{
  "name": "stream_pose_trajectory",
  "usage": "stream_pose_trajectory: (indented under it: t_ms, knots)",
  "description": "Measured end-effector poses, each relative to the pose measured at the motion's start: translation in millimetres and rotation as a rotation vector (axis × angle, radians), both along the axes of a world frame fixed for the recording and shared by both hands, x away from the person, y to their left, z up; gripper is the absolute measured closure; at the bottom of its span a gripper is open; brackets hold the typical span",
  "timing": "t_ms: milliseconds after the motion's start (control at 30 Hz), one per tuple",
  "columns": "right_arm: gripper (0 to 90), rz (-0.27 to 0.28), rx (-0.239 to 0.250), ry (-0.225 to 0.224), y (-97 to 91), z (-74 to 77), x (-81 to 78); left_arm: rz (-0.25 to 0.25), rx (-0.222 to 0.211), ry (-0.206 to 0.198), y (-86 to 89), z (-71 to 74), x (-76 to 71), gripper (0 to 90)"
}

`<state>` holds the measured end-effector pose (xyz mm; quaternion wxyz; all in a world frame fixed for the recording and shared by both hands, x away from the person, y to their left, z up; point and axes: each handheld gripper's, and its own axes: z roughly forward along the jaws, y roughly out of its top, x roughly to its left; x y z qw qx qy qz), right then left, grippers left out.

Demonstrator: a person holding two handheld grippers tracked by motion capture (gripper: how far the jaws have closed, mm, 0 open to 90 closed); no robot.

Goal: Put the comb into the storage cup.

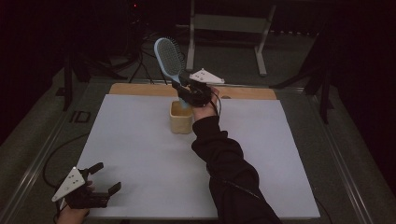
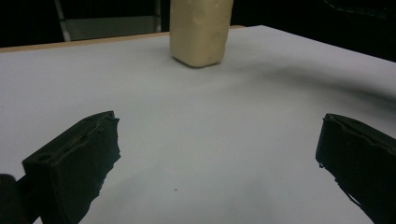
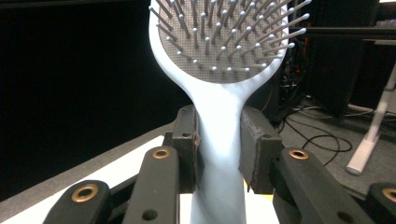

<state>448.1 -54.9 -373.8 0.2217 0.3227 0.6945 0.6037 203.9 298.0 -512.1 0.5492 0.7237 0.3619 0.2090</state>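
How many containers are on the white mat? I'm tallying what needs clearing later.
1. A cream container stands toward the far middle of the white mat, just below the right gripper, which is shut on a light blue hairbrush. None seems hidden.

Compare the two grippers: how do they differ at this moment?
The right gripper is shut on the neck of a hairbrush, raised above the cup; the left gripper is open and holds nothing. The right one is at the far side of the table, the left at the near corner. Both have black jaws.

Smooth plastic hairbrush (image 3: 219,126) (matt), matt cream container (image 1: 180,117), wooden table edge (image 1: 140,89)
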Motion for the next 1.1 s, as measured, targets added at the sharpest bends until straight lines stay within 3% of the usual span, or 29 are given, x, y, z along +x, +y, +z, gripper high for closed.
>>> stream_pose_trajectory:
  t_ms: [133, 367, 733, 1100]
  knots:
    - [70.2, 0.001, -0.017, -0.022, 4.1, -0.6, 6.0, 0.004, -0.009, -0.001, 0.5, 0.1, -0.1, 0.0]
    - [70.2, 0.005, 0.004, -0.032, 10.8, -8.2, 15.6, 0.001, -0.002, 0.000, 0.8, -0.2, -0.2, 0.0]
    - [70.2, 0.001, 0.029, 0.019, 13.6, -30.2, 27.3, 0.001, -0.008, 0.000, 1.1, -0.1, -0.9, 0.0]
    - [70.2, 0.020, 0.038, 0.021, 5.9, -46.6, 32.4, 0.001, -0.010, 0.002, 1.4, -0.2, -1.0, 0.0]
